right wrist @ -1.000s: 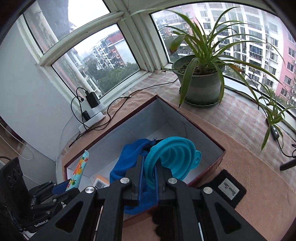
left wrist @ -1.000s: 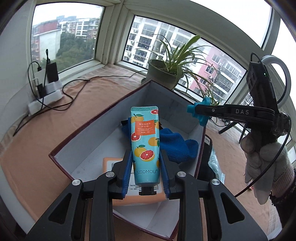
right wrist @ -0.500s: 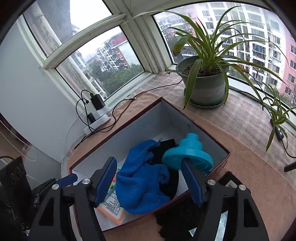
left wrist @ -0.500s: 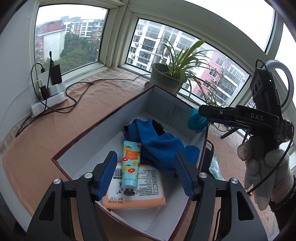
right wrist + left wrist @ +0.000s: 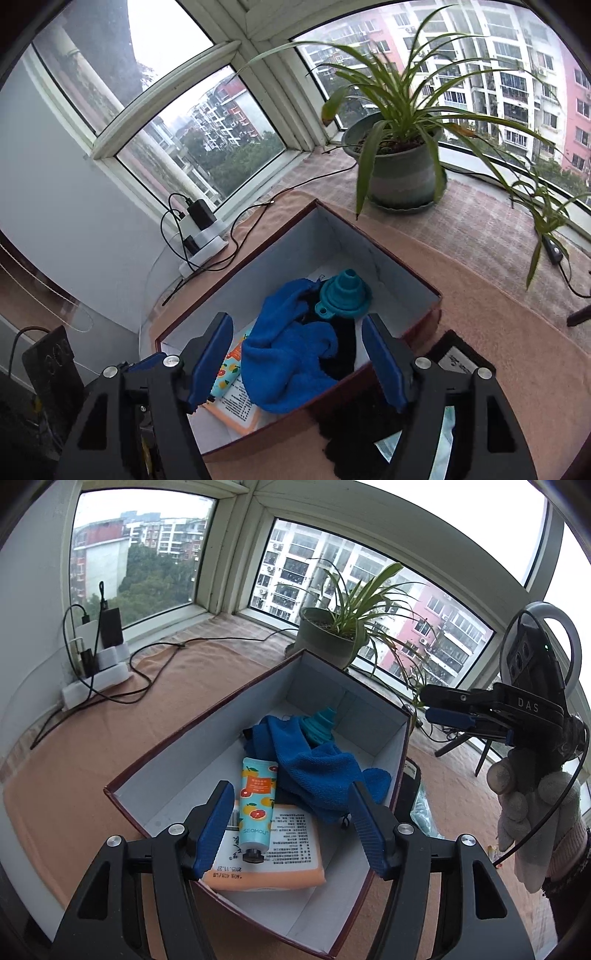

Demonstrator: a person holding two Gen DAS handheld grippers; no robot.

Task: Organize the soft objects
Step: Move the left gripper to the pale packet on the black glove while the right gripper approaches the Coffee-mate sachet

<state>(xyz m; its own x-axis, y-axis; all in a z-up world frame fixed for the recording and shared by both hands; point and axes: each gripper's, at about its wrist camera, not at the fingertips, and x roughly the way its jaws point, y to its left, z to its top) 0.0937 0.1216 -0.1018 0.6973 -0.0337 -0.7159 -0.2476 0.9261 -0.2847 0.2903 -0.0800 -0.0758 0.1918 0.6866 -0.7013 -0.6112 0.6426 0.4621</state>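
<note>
Soft blue terry cloth [image 5: 314, 771] lies bunched in the middle of your maroon-edged cardboard box with pale inner walls [image 5: 207, 753], draped over something black [image 5: 343, 343] that shows beneath it in the right wrist view. At the far end of the cloth, touching it, sits the teal collapsible silicone funnel [image 5: 345, 299], narrow spout pointing up and away. On the near side of the cloth you have the turquoise hand-cream tube printed with grapefruit slices [image 5: 256, 805], cap toward you, lying flat on top of the orange soft pack with a white printed label [image 5: 269, 853]; the tube's far end touches the cloth's edge.

Your left gripper [image 5: 293, 829] hovers above the near end of the box with its blue-padded fingers [image 5: 214, 827] spread wide and nothing between them; the tube shows in the gap below. Your right gripper [image 5: 297, 360] hangs over the box's other long side, likewise spread wide and empty, the cloth framed between its fingers. From the left wrist view your gloved right hand [image 5: 532, 801] grips its handle off to the right of the box.

Beyond the box stands a spider plant in a grey-green pot [image 5: 400, 177], and a white power strip with black chargers [image 5: 98, 664] sits by the window on the peach-coloured cloth covering the sill [image 5: 74, 760].
</note>
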